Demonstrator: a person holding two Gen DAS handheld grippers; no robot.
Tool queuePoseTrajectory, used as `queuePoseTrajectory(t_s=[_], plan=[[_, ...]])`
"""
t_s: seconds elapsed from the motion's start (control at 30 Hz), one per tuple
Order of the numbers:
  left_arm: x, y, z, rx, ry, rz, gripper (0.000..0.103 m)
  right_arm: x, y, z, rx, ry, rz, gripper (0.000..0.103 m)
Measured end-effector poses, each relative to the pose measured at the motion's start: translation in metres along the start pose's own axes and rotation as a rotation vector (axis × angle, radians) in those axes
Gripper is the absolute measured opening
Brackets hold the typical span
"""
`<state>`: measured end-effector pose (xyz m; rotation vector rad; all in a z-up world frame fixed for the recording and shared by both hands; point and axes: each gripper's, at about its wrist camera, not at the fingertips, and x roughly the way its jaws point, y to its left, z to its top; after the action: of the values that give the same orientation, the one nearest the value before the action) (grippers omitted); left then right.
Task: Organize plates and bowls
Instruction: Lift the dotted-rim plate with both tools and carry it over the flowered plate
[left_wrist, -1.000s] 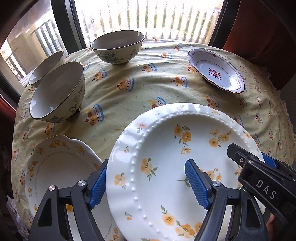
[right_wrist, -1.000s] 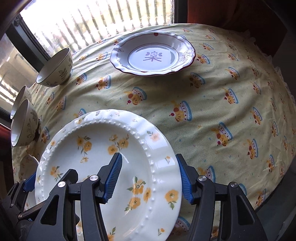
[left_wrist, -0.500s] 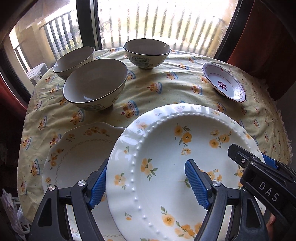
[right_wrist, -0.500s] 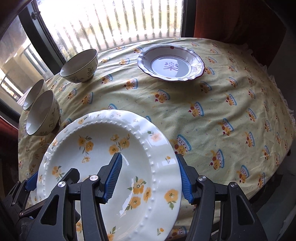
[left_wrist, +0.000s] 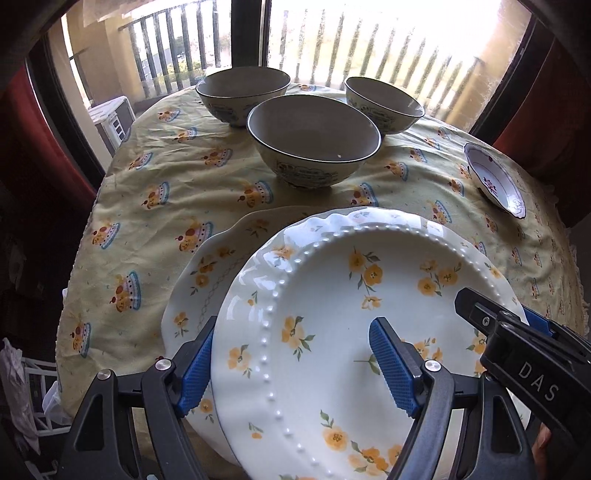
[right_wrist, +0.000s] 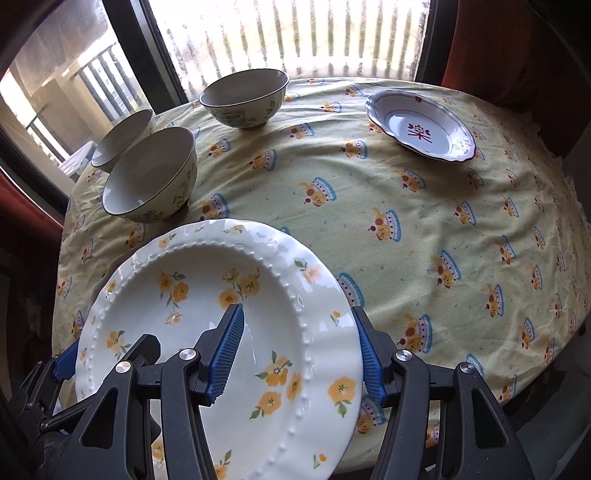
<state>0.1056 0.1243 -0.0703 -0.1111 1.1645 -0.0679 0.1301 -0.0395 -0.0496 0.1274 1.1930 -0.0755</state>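
A white plate with yellow flowers and a beaded rim (left_wrist: 332, 314) hangs over the table, held from both sides. My left gripper (left_wrist: 293, 326) is shut on its left rim, one blue pad outside the edge and one inside the well. My right gripper (right_wrist: 297, 312) is shut on the right rim in the same way. Beneath the plate, a scalloped plate with yellow flowers (left_wrist: 207, 266) lies on the tablecloth, mostly covered. Three grey-lined bowls (left_wrist: 314, 136) stand beyond it, and a small dish with a red mark (right_wrist: 421, 125) sits at the far right.
The round table (right_wrist: 424, 221) wears a yellow cloth with a cupcake print. A window with railings runs behind the bowls, and red curtains hang at both sides. The cloth's edge drops off close to the left of the scalloped plate.
Both grippers carried the flowered plate leftward across the table. It now hangs over the scalloped plate, and the bowls have come into the middle of the left wrist view.
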Motion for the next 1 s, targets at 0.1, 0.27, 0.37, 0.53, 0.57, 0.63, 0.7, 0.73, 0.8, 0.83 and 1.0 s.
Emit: queuePoseTrajectory(t_s=[0.1, 0.27, 0.37, 0.53, 0.57, 0.63, 0.7, 0.73, 0.8, 0.83, 1.0], plan=[[0.001, 0.014, -0.004, -0.014, 0.009, 0.004, 0.080, 0.004, 0.015, -0.004, -0.020, 0.012, 0.004, 0.062], [0.006, 0.032, -0.009, -0.025, 0.026, 0.003, 0.080, 0.012, 0.035, -0.010, -0.038, 0.036, 0.002, 0.062], [0.010, 0.037, -0.010, -0.020, 0.037, -0.004, 0.080, 0.016, 0.041, -0.012, -0.039, 0.047, -0.007, 0.062], [0.015, 0.038, -0.011, 0.001, 0.044, -0.024, 0.080, 0.023, 0.044, -0.013, -0.030, 0.069, -0.034, 0.062], [0.016, 0.037, -0.011, 0.005, 0.046, -0.027, 0.080, 0.024, 0.044, -0.013, -0.029, 0.071, -0.040, 0.062], [0.019, 0.037, -0.011, 0.013, 0.051, -0.035, 0.079, 0.026, 0.043, -0.013, -0.026, 0.075, -0.054, 0.062], [0.021, 0.036, -0.010, 0.017, 0.057, -0.042, 0.080, 0.027, 0.042, -0.013, -0.026, 0.077, -0.066, 0.062], [0.023, 0.035, -0.010, 0.020, 0.060, -0.045, 0.080, 0.028, 0.042, -0.013, -0.024, 0.079, -0.070, 0.062], [0.025, 0.033, -0.010, 0.028, 0.065, -0.049, 0.080, 0.030, 0.039, -0.013, -0.019, 0.084, -0.078, 0.062], [0.026, 0.032, -0.011, 0.032, 0.066, -0.049, 0.080, 0.030, 0.038, -0.013, -0.017, 0.086, -0.082, 0.062], [0.031, 0.025, -0.011, 0.049, 0.076, -0.047, 0.080, 0.035, 0.032, -0.011, -0.007, 0.096, -0.096, 0.062]])
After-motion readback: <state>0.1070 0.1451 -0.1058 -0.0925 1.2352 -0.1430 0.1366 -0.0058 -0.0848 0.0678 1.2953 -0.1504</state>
